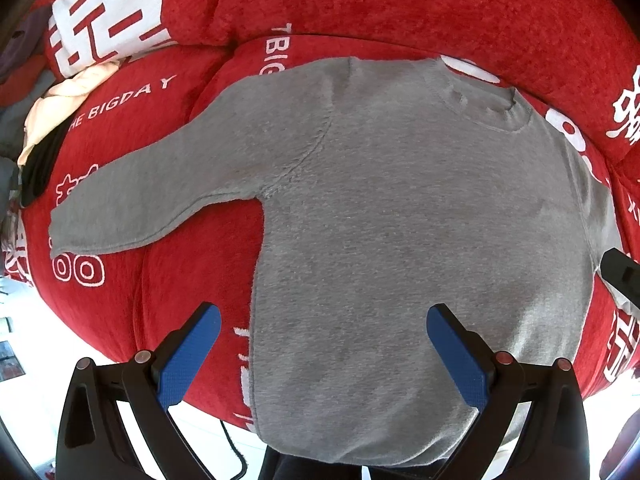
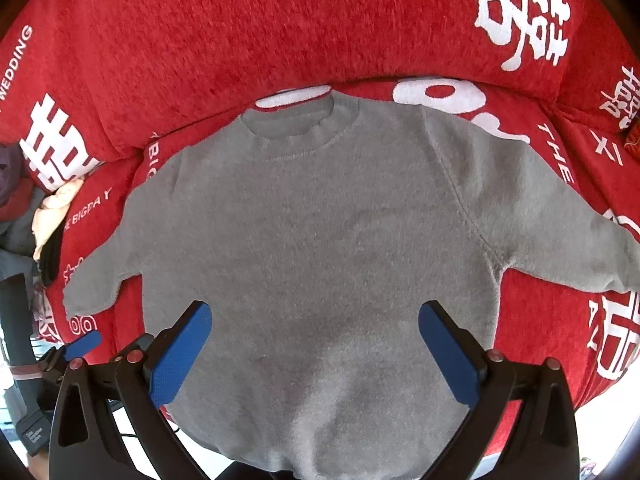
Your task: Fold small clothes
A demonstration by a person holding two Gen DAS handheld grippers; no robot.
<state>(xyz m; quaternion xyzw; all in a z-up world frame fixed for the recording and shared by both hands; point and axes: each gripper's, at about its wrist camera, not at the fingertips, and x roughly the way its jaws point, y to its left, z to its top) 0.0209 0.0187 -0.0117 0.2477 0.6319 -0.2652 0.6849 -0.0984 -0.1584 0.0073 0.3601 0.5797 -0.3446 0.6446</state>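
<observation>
A small grey sweater (image 1: 400, 220) lies flat and face up on a red sofa seat, collar toward the backrest, both sleeves spread out. My left gripper (image 1: 324, 322) hovers open over the lower left of the sweater's body, blue pads wide apart and holding nothing. In the right wrist view the same grey sweater (image 2: 320, 240) fills the middle. My right gripper (image 2: 314, 318) is open above its lower body. The left sleeve cuff (image 1: 76, 232) rests on the seat at the left. The right sleeve (image 2: 568, 240) runs to the frame's right edge.
The sofa (image 1: 400, 0) is covered in red cloth with white characters and lettering. A heap of other clothes (image 1: 52, 108), cream and black, lies at the left end of the seat. The seat's front edge runs under both grippers, with pale floor below.
</observation>
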